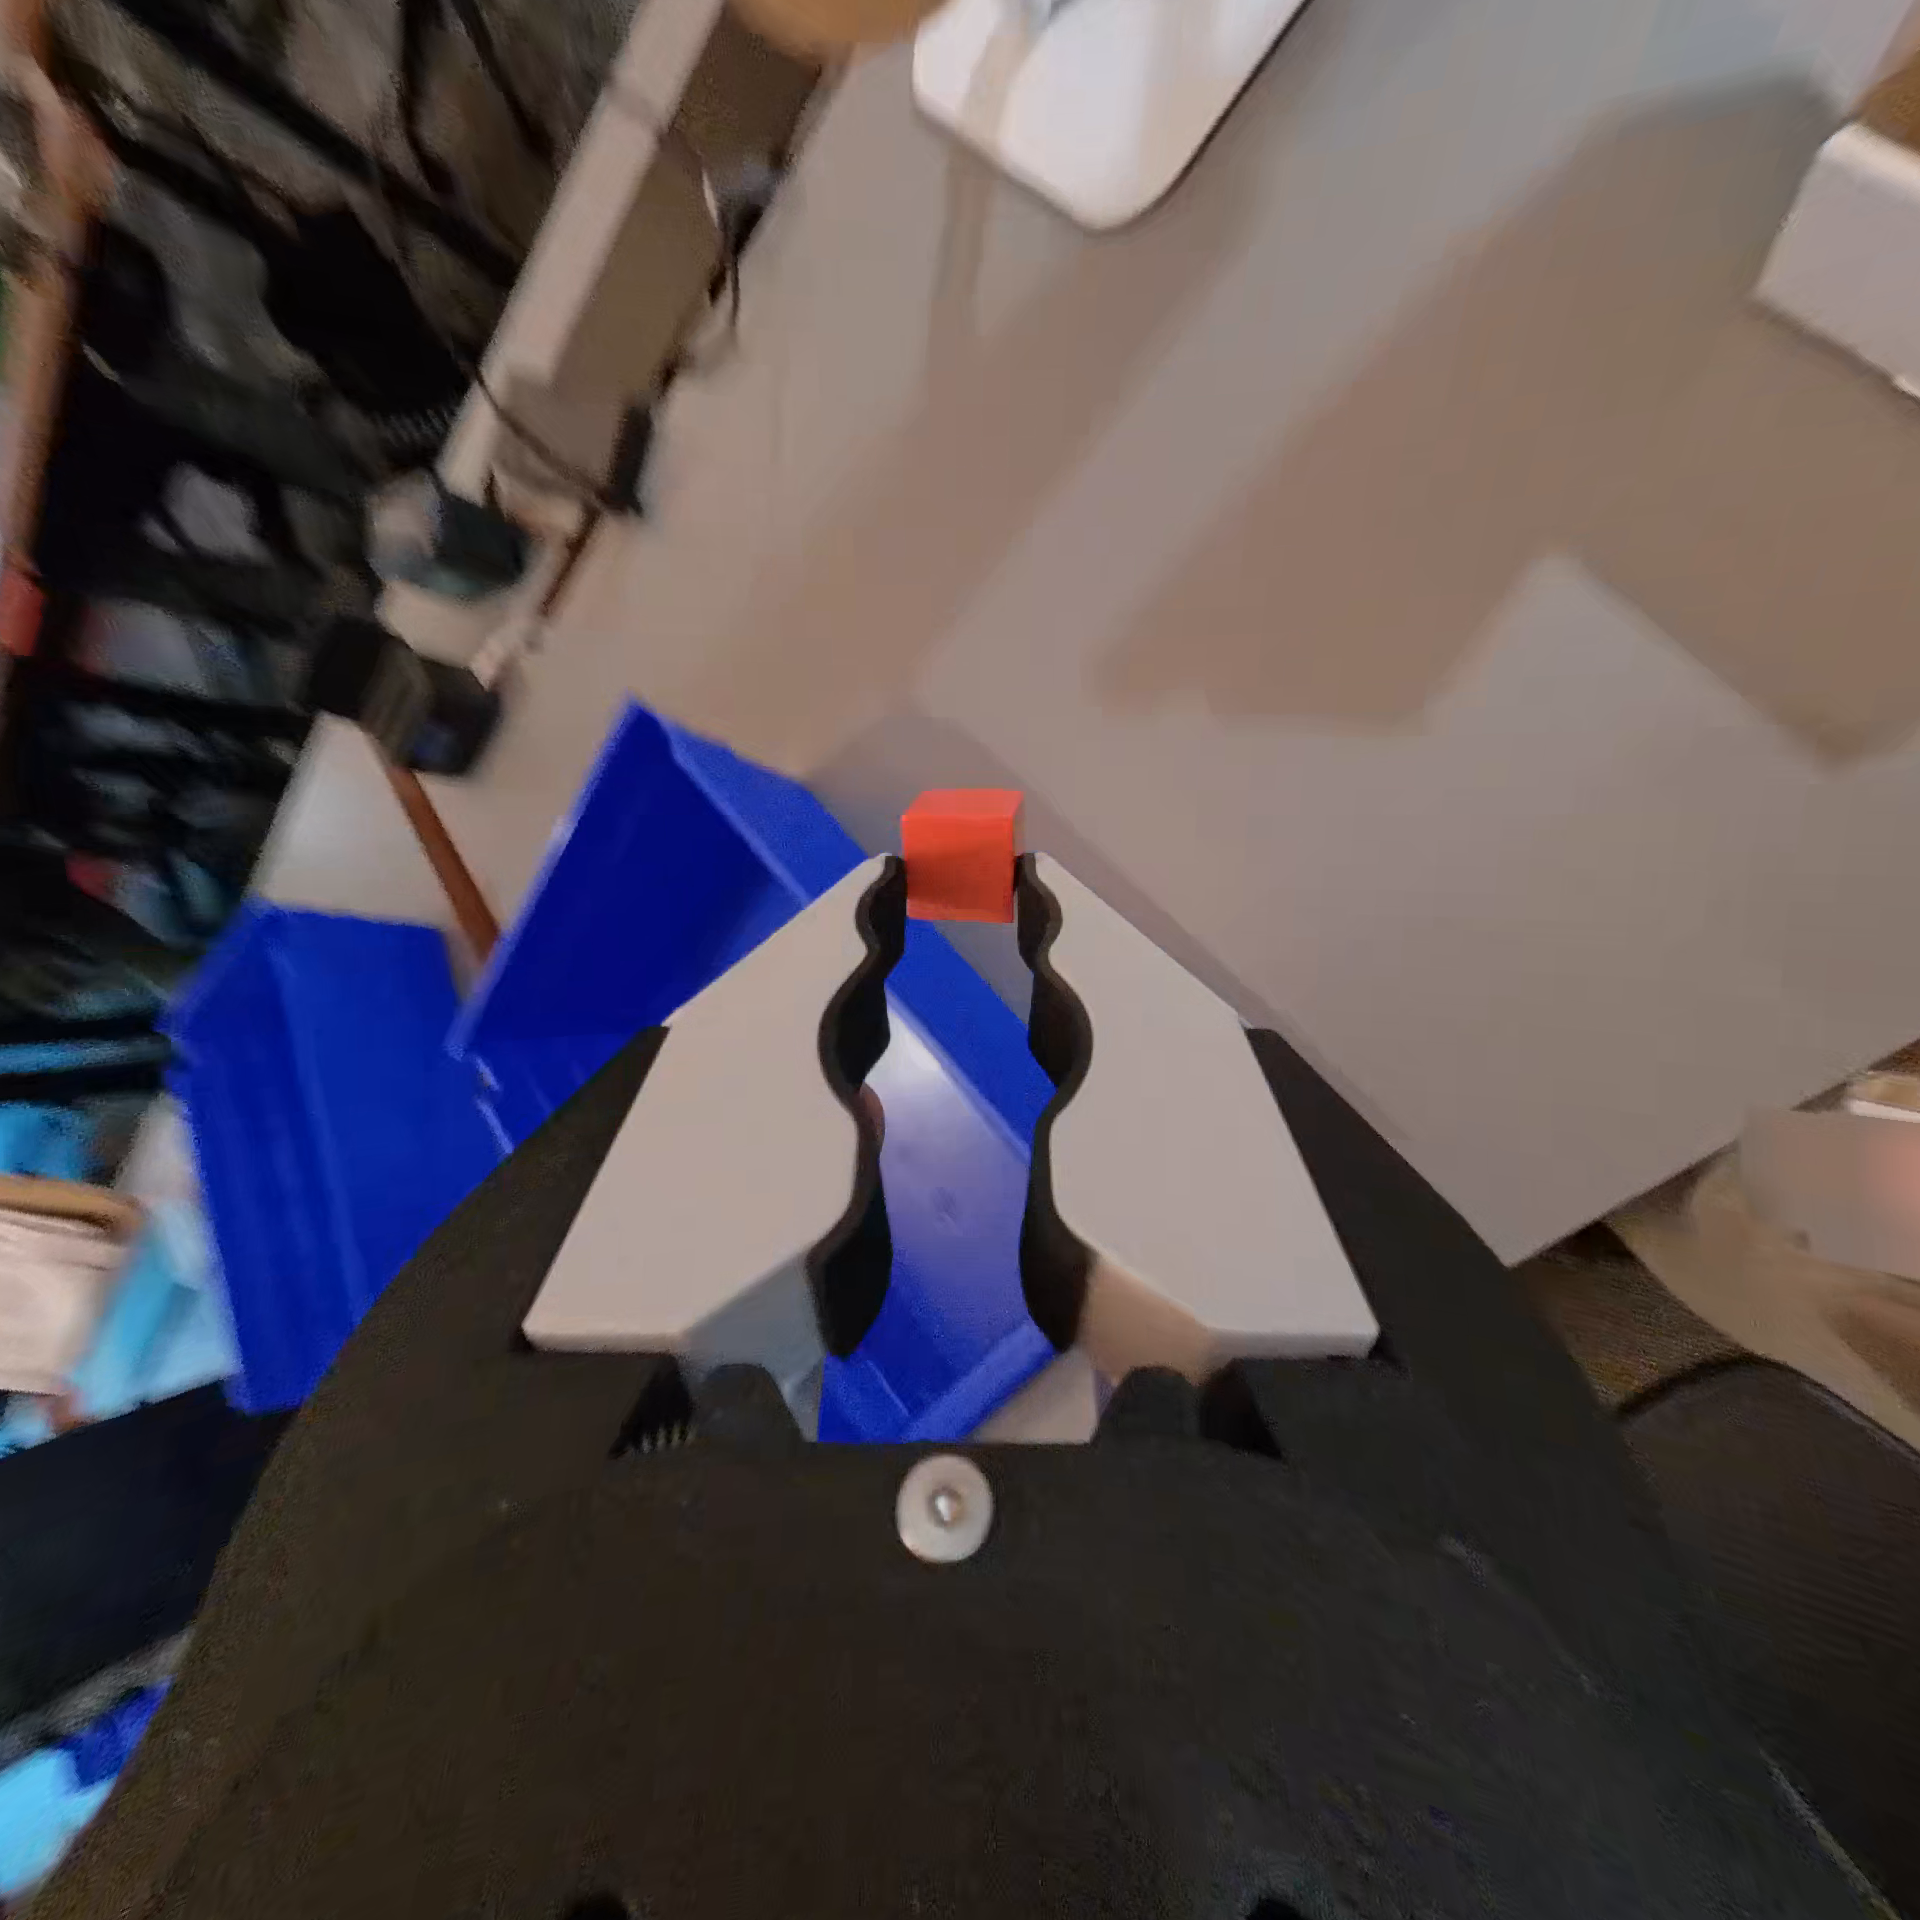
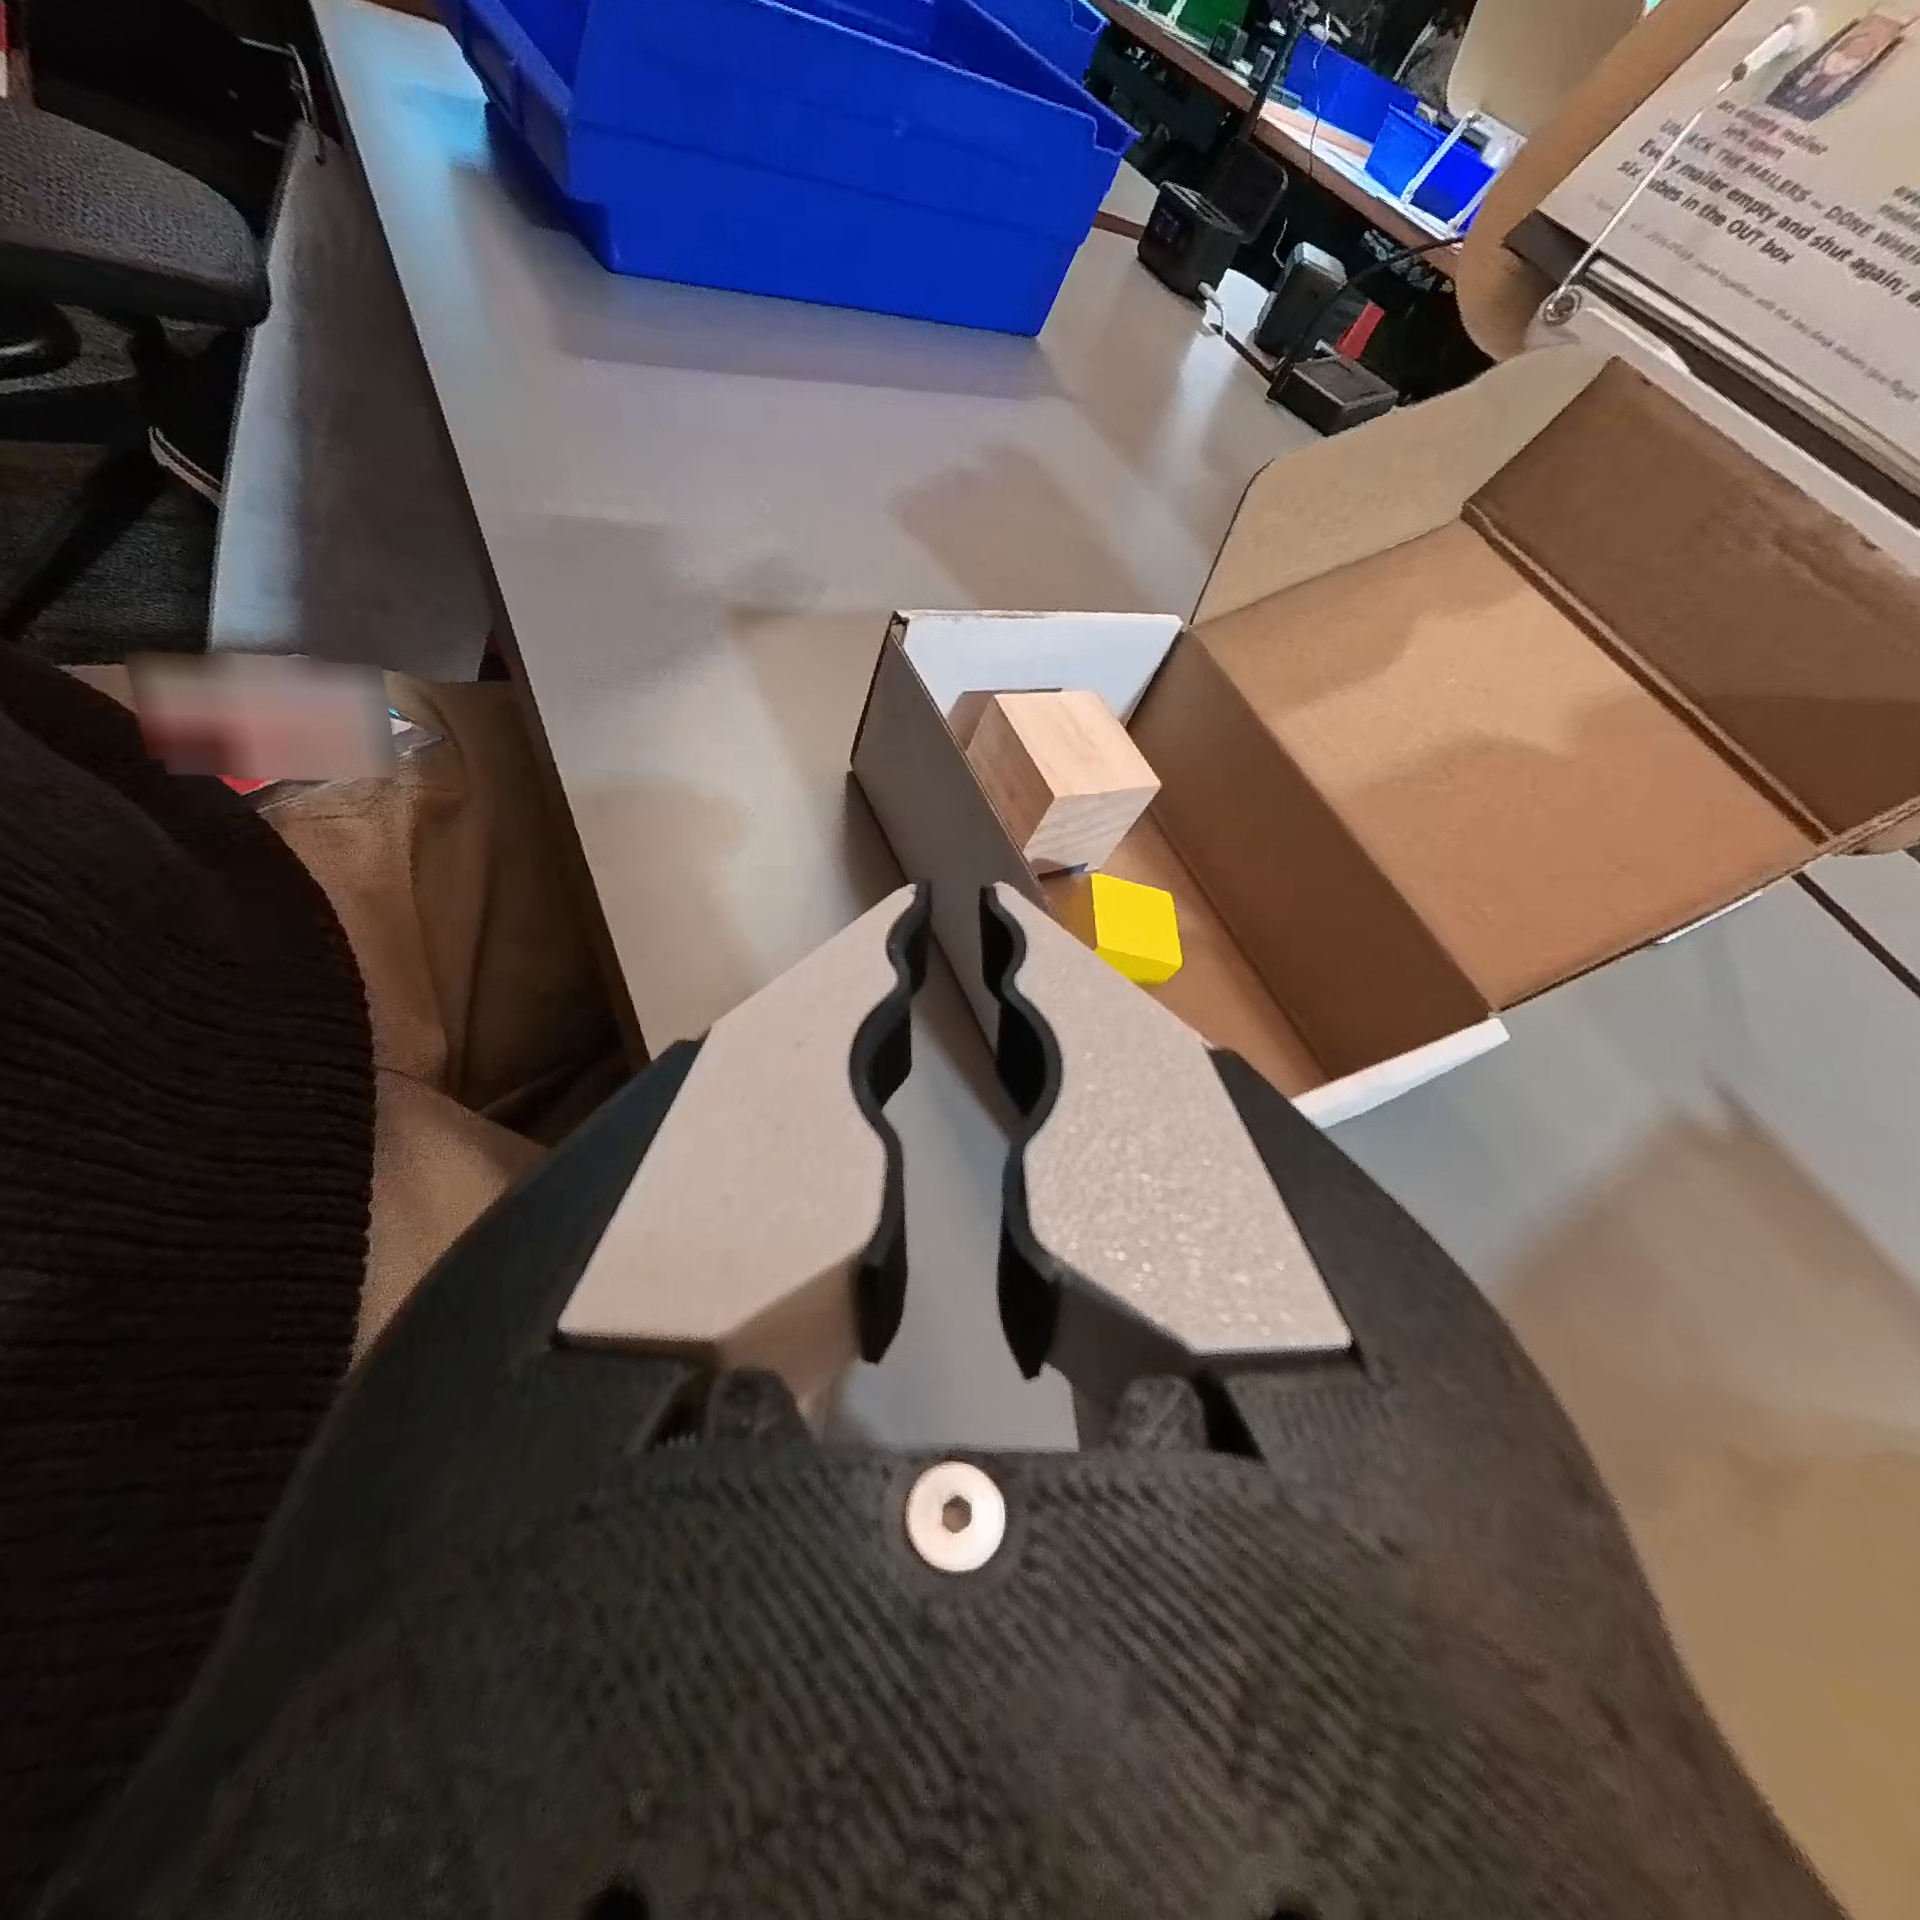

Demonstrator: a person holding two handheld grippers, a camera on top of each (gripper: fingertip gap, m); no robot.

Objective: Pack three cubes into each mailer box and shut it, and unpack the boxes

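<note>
My left gripper [image 1: 958, 871] is clamped on a red cube [image 1: 958, 854], pinched right at the fingertips so most of the cube pokes out past them. I hold it in the air above the grey table [image 1: 1299, 540], just beside the blue bins [image 1: 623, 904], which sit under and behind my fingers in that blurred, tilted view.

My right gripper [image 2: 954, 902] holds nothing; its jaws stand narrowly apart, with only a slim gap between the fingertips. It hangs at the near wall of the open mailer box [image 2: 1351, 831], the tips over that white wall's top edge; whether they touch it I cannot tell. Inside the mailer box a plain wooden cube [image 2: 1060, 779] sits against the near wall towards the far end, and a yellow cube [image 2: 1138, 927] lies on the brown floor just nearer to me, close beside my right finger. The box's lid [image 2: 1662, 582] is folded back on the far side. The blue bins [image 2: 831, 177] stand well beyond the mailer box on the same table. A dark knitted sleeve [image 2: 156, 1039] fills the left edge of the right wrist view
</note>
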